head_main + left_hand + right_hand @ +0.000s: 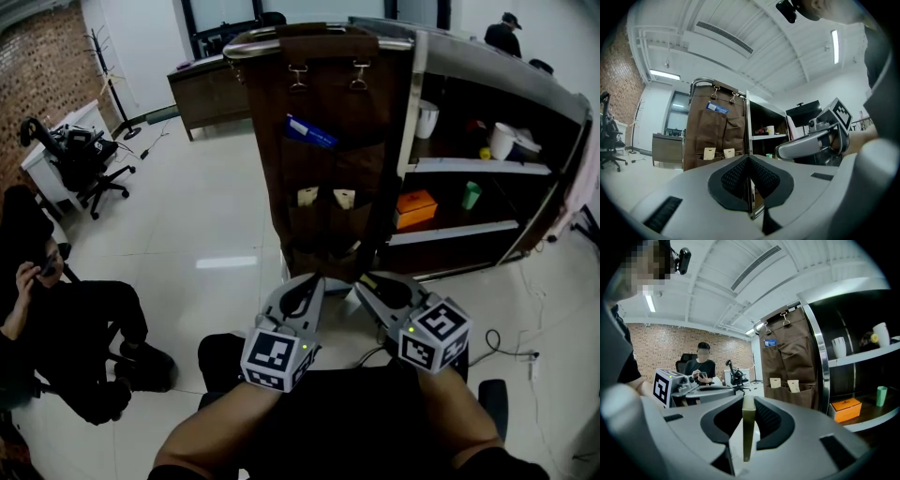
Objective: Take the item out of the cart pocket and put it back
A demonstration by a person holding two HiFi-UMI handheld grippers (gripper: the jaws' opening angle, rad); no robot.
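A brown fabric pocket organizer (328, 84) hangs on the near side of the cart (469, 66). A blue item (309, 131) sticks out of an upper pocket, and two tan cards (307, 196) (344, 198) stand in the lower pockets. My right gripper (748, 401) is shut on a thin olive-tan flat item (747, 427), seen edge-on between the pads. In the head view this gripper (364, 283) hangs low in front of the organizer's bottom edge. My left gripper (749, 161) (312, 281) is beside it with its jaws together and nothing seen between them.
The cart's shelves hold an orange box (415, 208), a green cup (471, 195) and white cups (503, 141). A person (56, 319) sits at the left, with an office chair (80, 155) behind. A cable (506, 352) lies on the floor at the right.
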